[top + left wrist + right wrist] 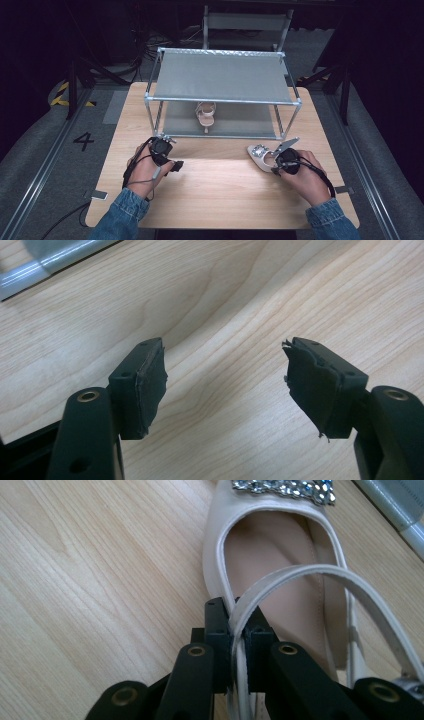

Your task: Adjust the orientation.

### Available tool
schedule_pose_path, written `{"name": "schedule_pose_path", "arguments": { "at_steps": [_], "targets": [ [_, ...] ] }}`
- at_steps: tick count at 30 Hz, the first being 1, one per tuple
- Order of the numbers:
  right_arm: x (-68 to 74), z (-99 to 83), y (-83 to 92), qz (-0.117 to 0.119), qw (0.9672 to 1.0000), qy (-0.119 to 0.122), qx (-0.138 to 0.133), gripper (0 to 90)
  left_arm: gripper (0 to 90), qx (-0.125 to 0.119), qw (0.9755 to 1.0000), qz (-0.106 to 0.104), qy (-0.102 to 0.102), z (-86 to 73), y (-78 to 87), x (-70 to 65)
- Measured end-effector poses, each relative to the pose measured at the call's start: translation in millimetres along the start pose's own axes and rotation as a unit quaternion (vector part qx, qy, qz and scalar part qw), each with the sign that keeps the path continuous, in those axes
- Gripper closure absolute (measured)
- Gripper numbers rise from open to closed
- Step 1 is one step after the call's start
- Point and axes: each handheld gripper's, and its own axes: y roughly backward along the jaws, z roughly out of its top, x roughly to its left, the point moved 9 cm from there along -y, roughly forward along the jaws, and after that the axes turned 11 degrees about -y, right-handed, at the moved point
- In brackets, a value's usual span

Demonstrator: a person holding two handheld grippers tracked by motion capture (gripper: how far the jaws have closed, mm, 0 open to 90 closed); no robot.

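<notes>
A: Right gripper [239,645] has its jaws clamped down on the strap [300,577] of the shoe [261,156], strap pinched right between the pads.

B: And the shoe sits on the tabletop [220,185], front right, just ahead of that right hand. Jewelled toe [280,487] points away from the gripper, toward the rack [222,80].

A: So the long axis runs from the gripper out toward the rack's lower shelf [240,122]. Its mate [205,114] already stands there, a little left of the middle.

B: Which means, I'd judge, the carry goes forward and to the left, toe first, under the top tier.

A: Left gripper [225,385]?

B: Jaws spread wide, nothing between them but bare wood. In the high view it rests at front left [167,162], well apart from the shoe.

A: So the right hand is the nearer one by far, and it already has the hold.

B: One worry: a strap grip is floppy. The shoe may swing, toe dipping, once it lifts.

A: Fair. The front rail [220,136] lies between shoe and shelf, so the toe needs to clear it.
</notes>
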Motion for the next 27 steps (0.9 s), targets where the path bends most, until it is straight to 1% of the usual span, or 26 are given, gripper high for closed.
{"name": "schedule_pose_path", "arguments": {
  "at_steps": [1,3,4,7,9,11,12,13,14,16,19,23,24,25,27],
  "targets": [
    [0.2,1.6,0.4,0.004,1.0000,-0.001,-0.001,85.0,32.5,-0.002,1.0000,0.003,0.003,-1.3,1.0,1.8],
    [-1.1,5.4,2.3,0.012,0.9999,-0.007,-0.007,85.2,32.5,0.002,0.9999,0.007,0.010,-7.1,3.5,6.0],
    [-1.7,7.3,3.7,0.012,0.9998,-0.009,-0.008,85.2,32.5,0.003,0.9999,0.010,0.009,-9.2,4.4,8.5],
    [-3.9,13.9,7.8,0.003,0.9998,-0.015,-0.012,85.2,32.5,0.002,0.9997,0.012,0.020,-14.6,7.5,11.5],
    [-4.9,19.3,11.0,-0.001,0.9997,-0.018,-0.017,85.2,32.5,0.000,0.9997,0.014,0.021,-18.1,10.9,14.1],
    [-4.6,25.1,13.7,0.000,0.9996,-0.019,-0.023,85.1,32.2,-0.001,0.9996,0.014,0.022,-20.9,13.5,15.5],
    [-3.0,28.8,15.1,0.004,0.9995,-0.019,-0.024,85.2,32.2,0.000,0.9995,0.015,0.027,-22.2,14.4,15.2],
    [-3.0,28.8,15.1,0.004,0.9995,-0.019,-0.024,85.2,32.2,0.000,0.9995,0.015,0.027,-22.2,14.4,15.2],
    [0.4,35.1,15.8,0.010,0.9995,-0.015,-0.025,85.1,32.1,0.000,0.9995,0.016,0.026,-23.9,15.4,16.3],
    [1.5,37.7,15.9,0.009,0.9995,-0.013,-0.026,85.2,32.1,-0.001,0.9995,0.017,0.026,-24.8,15.7,17.2],
    [6.9,50.8,16.3,0.006,0.9996,-0.001,-0.028,85.1,32.1,0.000,0.9994,0.016,0.032,-27.7,16.3,18.1],
    [11.3,66.6,16.1,0.003,0.9994,0.010,-0.033,85.1,32.1,0.003,0.9993,0.018,0.032,-30.7,16.9,19.6],
    [13.1,72.8,15.2,0.004,0.9993,0.014,-0.035,85.1,32.1,0.000,0.9994,0.015,0.032,-30.8,17.5,19.4],
    [13.1,72.8,15.2,0.004,0.9993,0.014,-0.035,85.1,32.1,0.000,0.9994,0.015,0.032,-30.8,17.5,19.4],
    [14.9,80.2,12.7,0.004,0.9992,0.017,-0.037,85.1,32.1,0.000,0.9993,0.015,0.034,-31.6,17.6,20.0]
  ]
}}
